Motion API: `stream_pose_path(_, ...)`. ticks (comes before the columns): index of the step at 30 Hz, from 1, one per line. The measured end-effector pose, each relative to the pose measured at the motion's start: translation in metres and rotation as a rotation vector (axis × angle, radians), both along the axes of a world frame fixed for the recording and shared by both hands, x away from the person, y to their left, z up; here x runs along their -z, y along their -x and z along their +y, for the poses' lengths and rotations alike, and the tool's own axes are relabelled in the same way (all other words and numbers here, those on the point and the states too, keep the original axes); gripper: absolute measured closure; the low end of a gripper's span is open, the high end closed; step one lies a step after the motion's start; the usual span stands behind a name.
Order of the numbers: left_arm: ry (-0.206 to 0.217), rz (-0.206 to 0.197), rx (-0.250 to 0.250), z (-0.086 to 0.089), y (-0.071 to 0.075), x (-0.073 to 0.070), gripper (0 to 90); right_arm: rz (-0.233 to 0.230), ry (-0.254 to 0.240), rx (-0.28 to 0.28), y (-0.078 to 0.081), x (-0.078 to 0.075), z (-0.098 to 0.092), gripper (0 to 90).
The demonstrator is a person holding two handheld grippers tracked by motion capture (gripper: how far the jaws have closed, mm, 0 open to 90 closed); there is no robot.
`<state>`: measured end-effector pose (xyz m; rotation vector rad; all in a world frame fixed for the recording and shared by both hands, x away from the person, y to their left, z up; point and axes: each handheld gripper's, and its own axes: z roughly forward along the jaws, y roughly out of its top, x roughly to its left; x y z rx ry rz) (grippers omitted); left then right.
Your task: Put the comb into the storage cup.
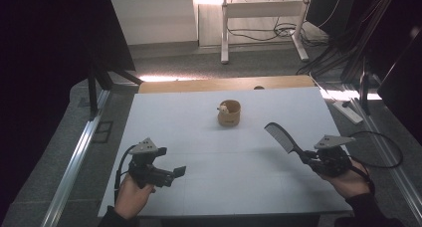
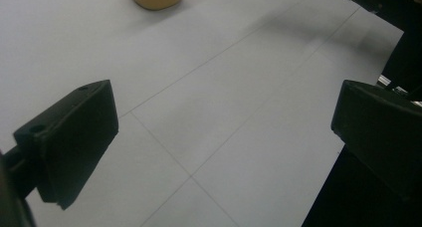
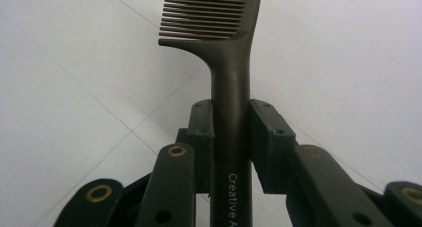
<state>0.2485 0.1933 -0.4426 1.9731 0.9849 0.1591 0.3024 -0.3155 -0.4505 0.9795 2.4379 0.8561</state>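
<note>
Black toothed comb point(image 3: 219, 23), slim handle

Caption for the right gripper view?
Right gripper clamps a dark comb by its handle above the white table.

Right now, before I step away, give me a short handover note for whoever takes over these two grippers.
Right gripper: shut on the handle of the dark comb, teeth end pointing out toward the table's middle.
Left gripper: open, holding nothing, above the near left of the white table.
Tan cup: upright at the table's centre, something small in it, apart from both grippers.
Done: comb picked up.
Left: probably carry the comb to the cup; not yet started.
</note>
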Motion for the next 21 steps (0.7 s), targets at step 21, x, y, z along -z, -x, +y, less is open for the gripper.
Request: stream_pose_path(21,0.026,-0.001,0.059,-0.023,-0.026,-0.011,0.0,-0.053,-0.016,-0.108,0.011,-0.005,0.025,72.9)
